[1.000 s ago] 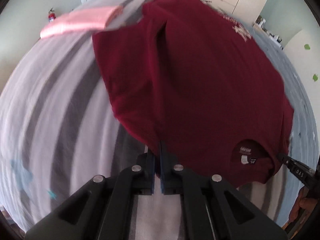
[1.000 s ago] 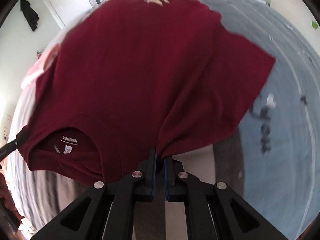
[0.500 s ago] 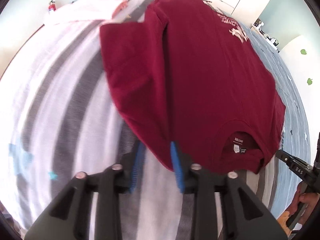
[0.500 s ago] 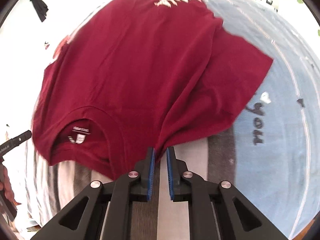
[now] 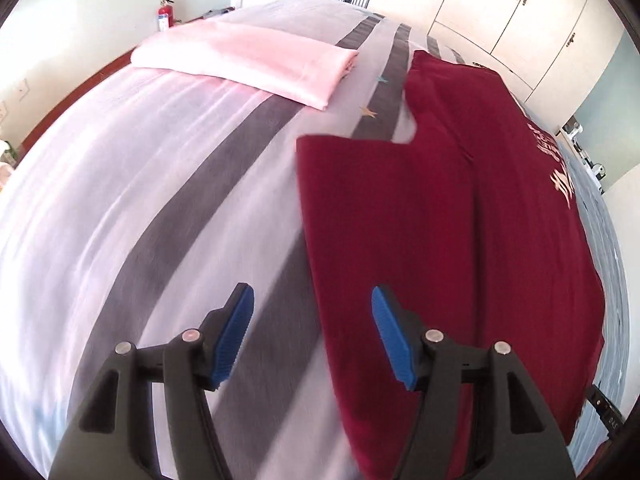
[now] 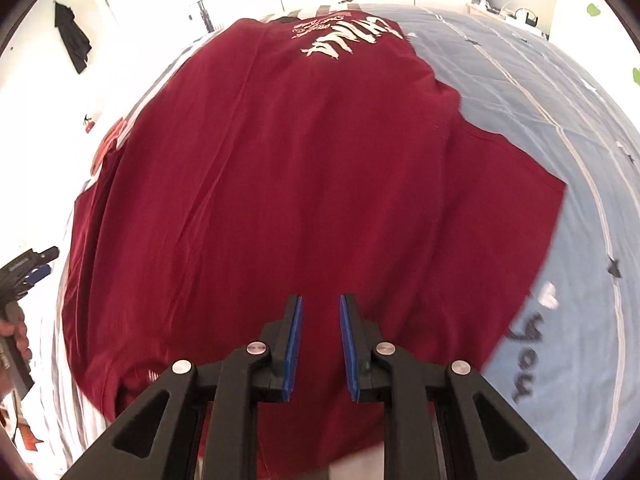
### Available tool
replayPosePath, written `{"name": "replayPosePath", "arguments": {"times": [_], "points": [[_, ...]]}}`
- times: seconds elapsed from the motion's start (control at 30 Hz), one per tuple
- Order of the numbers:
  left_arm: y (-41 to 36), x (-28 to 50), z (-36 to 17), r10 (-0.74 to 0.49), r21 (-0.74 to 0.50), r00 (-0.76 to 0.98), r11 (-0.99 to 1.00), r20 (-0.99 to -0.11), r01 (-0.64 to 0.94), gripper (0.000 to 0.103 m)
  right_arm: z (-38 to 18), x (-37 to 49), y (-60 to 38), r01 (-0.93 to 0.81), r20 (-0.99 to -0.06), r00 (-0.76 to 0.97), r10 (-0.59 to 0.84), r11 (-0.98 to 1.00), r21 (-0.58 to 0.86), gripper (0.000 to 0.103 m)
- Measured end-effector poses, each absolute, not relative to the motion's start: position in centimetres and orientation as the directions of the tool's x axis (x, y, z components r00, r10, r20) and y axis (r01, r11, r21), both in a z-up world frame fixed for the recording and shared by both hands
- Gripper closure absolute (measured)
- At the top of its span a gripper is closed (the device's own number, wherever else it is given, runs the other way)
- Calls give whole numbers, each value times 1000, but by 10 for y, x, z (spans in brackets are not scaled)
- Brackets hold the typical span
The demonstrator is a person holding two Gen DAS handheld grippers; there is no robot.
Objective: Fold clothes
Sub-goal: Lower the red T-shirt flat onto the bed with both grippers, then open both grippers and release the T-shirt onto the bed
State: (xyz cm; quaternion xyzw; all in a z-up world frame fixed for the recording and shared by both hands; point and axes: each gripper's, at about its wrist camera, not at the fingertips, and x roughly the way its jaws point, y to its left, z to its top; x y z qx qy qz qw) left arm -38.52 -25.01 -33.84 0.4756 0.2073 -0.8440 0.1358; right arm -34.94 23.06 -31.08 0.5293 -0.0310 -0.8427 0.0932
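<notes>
Where the bed [image 5: 132,208] fills both views, its cover runs in white and grey stripes on one side and turns to a blue-grey panel [image 6: 560,128] with dark stars and handwriting-style lettering on the other. Spread flat across the middle of it lies the dark red T-shirt [image 6: 304,184], front down toward the far end, where pale lettering [image 6: 344,38] shows on the cloth; one short sleeve [image 6: 508,196] reaches out over the blue-grey panel, the other sleeve [image 5: 360,176] lies on the stripes. A folded pink cloth [image 5: 248,62] rests farther up the bed, well apart from the shirt.

The left gripper [image 5: 312,336] hangs over the shirt's edge by the striped cover, its jaws opening and already wide apart; the blue pads [image 5: 236,332] press on nothing, with only the cloth's edge and bare cover seen below the gap. The right gripper [image 6: 320,350] is above the near end of the shirt, its jaws opening too but parted only narrowly; the red cloth shows through the gap, and nothing is pinched between the pads. In the right wrist view the left gripper appears small at the left edge, with part of a hand [image 6: 14,336] on it. White cupboard doors [image 5: 516,12] and a red fire extinguisher [image 5: 165,14] stand beyond the bed.
</notes>
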Motion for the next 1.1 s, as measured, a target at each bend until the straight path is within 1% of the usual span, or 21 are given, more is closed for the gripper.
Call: {"name": "replayPosePath", "arguments": {"times": [0.17,0.2,0.27,0.3,0.33,0.37,0.47,0.6,0.67,0.77,0.87,0.97,1.0,1.03,1.07,1.1], "points": [[-274,-414,-364,37,-272,-530,-887,-847,374,45,-316,-368,217,116,-884,-428,-188,-981,153,85],[-273,-421,-365,53,-282,-537,-892,-842,353,46,-317,-370,216,111,-885,-428,-187,-982,154,85],[-269,-435,-366,78,-284,-542,-908,-837,309,74,-320,-375,212,106,-886,-428,-180,-983,149,85],[-267,-440,-367,79,-270,-535,-918,-841,290,80,-321,-376,211,106,-886,-428,-179,-983,147,85],[-267,-443,-367,84,-268,-531,-922,-843,279,96,-322,-378,210,106,-886,-428,-177,-984,145,85],[-267,-444,-366,91,-269,-529,-924,-844,271,101,-323,-380,208,107,-888,-426,-175,-984,143,85],[-272,-440,-352,95,-284,-554,-921,-827,266,101,-324,-385,205,105,-891,-418,-175,-984,144,85],[-297,-408,-315,35,-296,-617,-898,-786,327,101,-321,-388,200,119,-892,-416,-175,-983,137,85],[-311,-391,-308,8,-293,-615,-884,-788,365,101,-320,-389,201,121,-894,-414,-172,-984,133,85],[-319,-371,-314,-18,-257,-578,-884,-816,391,101,-321,-389,204,114,-897,-410,-165,-985,129,85],[-325,-367,-331,-45,-224,-520,-869,-853,442,101,-323,-391,205,111,-900,-407,-153,-987,118,85],[-341,-362,-346,-95,-199,-478,-826,-873,527,100,-325,-392,205,112,-903,-403,-146,-988,109,85],[-349,-359,-350,-98,-217,-473,-795,-875,566,100,-326,-393,205,112,-905,-401,-143,-988,107,85],[-356,-355,-352,-93,-242,-474,-765,-875,597,94,-327,-393,206,112,-906,-398,-141,-988,105,85],[-361,-350,-353,-88,-266,-477,-736,-875,623,82,-328,-393,206,110,-908,-396,-138,-989,103,85],[-365,-342,-353,-83,-287,-487,-717,-870,635,76,-328,-393,207,108,-908,-395,-138,-989,103,85]]}}
